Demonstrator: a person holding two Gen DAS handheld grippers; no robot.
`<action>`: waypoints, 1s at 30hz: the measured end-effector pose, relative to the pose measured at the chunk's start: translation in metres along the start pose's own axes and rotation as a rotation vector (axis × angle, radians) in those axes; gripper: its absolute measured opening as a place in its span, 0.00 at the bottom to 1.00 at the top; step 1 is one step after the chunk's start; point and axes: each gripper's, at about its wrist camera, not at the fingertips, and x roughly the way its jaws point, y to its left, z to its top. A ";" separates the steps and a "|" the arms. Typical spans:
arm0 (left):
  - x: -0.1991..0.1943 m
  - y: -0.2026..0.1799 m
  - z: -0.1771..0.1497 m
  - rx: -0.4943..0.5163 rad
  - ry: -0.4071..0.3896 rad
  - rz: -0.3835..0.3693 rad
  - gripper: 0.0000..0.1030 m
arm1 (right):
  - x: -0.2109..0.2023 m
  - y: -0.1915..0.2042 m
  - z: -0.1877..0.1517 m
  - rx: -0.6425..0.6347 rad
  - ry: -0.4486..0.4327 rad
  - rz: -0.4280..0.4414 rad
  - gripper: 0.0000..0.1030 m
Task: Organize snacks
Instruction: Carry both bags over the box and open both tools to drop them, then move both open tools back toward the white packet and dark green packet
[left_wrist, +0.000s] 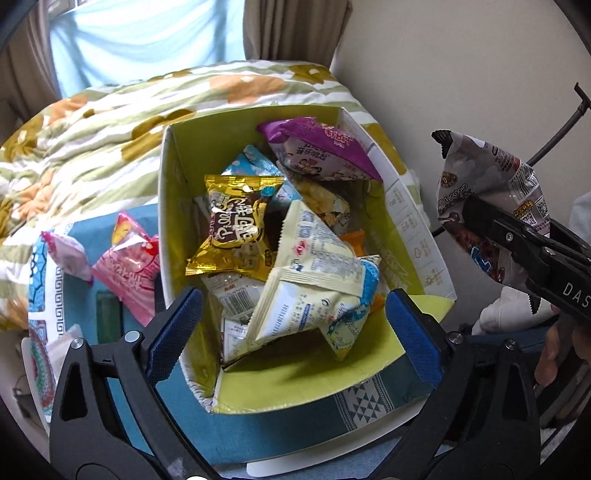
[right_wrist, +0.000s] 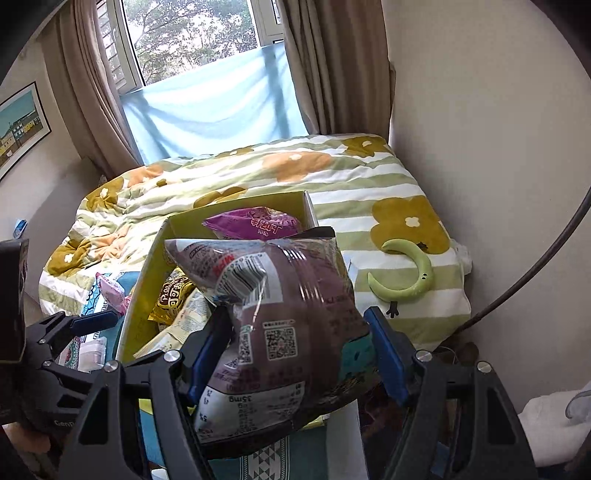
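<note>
- Our left hand-held gripper (left_wrist: 291, 332) hangs wide open and empty over the yellow-lined box (left_wrist: 406, 206) of snack packets.
- Our right hand-held gripper (right_wrist: 295, 354) clamps a brown snack bag (right_wrist: 295, 317), held just beside the box's right rim, above the bench (left_wrist: 266, 432).

floral quilt (right_wrist: 258, 173) | green crescent toy (right_wrist: 406, 273) – on quilt | curtains (right_wrist: 92, 92) – framed picture (right_wrist: 18, 125)

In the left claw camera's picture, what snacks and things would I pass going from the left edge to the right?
Small pale pink packet → bright pink packet → gold foil packet inside the yellow-lined cardboard box → brown-and-silver snack bag held by the right claw.
</note>
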 end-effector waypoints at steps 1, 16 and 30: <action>0.000 0.004 -0.001 -0.011 0.000 -0.003 0.96 | 0.003 -0.001 0.002 -0.004 0.002 0.008 0.67; -0.014 0.050 -0.008 -0.123 -0.032 0.091 0.96 | 0.060 0.043 0.013 -0.123 0.101 0.149 0.67; -0.019 0.075 -0.030 -0.184 -0.034 0.112 0.96 | 0.054 0.040 0.006 -0.114 0.010 0.157 0.98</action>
